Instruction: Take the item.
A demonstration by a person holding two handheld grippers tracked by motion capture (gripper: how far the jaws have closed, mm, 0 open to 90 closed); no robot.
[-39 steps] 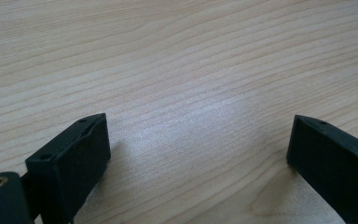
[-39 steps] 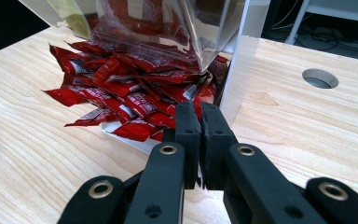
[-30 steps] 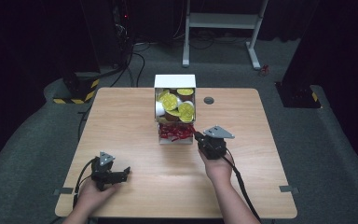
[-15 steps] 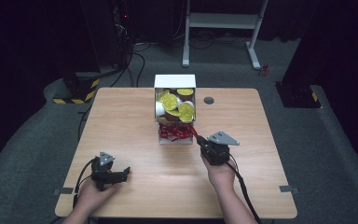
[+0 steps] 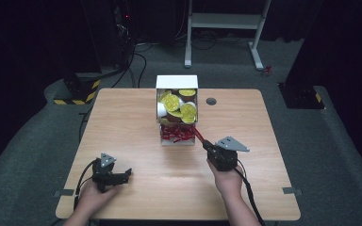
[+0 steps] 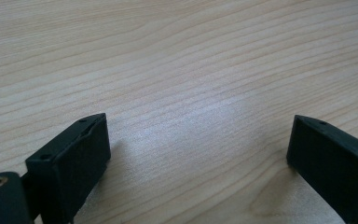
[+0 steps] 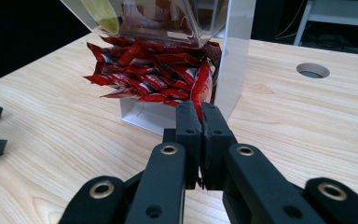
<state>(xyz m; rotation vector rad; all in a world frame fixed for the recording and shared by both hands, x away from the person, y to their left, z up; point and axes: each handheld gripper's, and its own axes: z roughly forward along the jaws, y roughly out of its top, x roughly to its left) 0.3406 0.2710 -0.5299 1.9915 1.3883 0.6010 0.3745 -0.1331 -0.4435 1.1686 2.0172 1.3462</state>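
Right gripper (image 7: 200, 112) pinches 1 red sachet (image 7: 200, 86) at the dispenser (image 5: 177, 110) front. Left gripper (image 5: 122, 175) rests spread wide on the table (image 5: 136, 117).

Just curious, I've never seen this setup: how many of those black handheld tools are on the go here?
2. The left tool rests open near the table's front left; the right tool is shut on a red packet at the dispenser's tray.
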